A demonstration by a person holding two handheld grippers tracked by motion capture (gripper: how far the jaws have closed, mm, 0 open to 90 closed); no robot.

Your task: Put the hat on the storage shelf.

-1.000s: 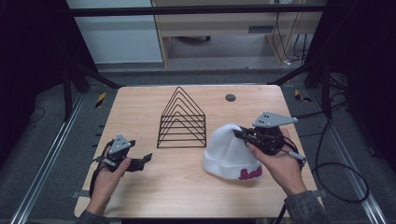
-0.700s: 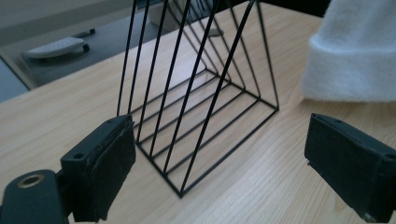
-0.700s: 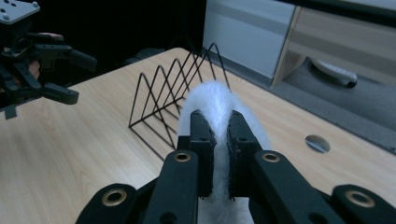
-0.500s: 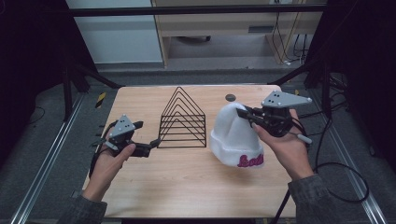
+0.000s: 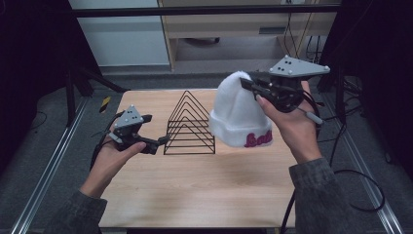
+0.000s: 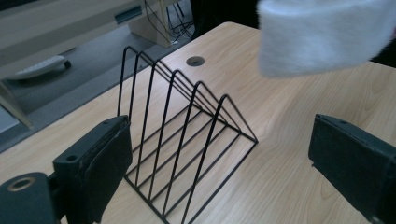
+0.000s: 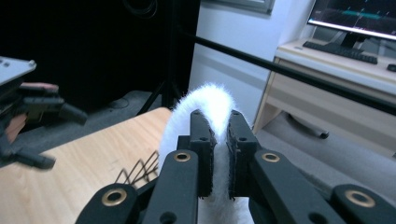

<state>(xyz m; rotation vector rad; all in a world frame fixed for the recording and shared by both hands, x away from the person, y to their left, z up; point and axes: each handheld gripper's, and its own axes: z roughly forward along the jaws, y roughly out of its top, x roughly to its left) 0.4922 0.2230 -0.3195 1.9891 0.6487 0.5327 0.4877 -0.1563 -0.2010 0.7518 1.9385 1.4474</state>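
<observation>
The right gripper (image 5: 249, 84) is up in the air, well above the wooden table (image 5: 204, 190). Its two black jaws are pressed tight on the top of a white fuzzy beanie hat (image 5: 237, 114). In the right gripper view the white fluff is squeezed between the jaws. The hat hangs down below that gripper, and its folded edge with pink letters does not touch the table. The person's right hand (image 5: 290, 122) holds the gripper from below, with a grey sleeve at the wrist.

The left gripper (image 5: 163, 143) sits low, close to the table, held in the left hand (image 5: 109, 158). Its jaws stand wide apart with nothing between them. Just ahead of its jaws is a black wire file rack (image 5: 191, 125) made of triangle loops in a row, standing upright on the table. In the left gripper view, the hat hangs up high past the rack, toward the right jaw. A small round hole (image 6: 194, 60) is in the table, far beyond the rack.
</observation>
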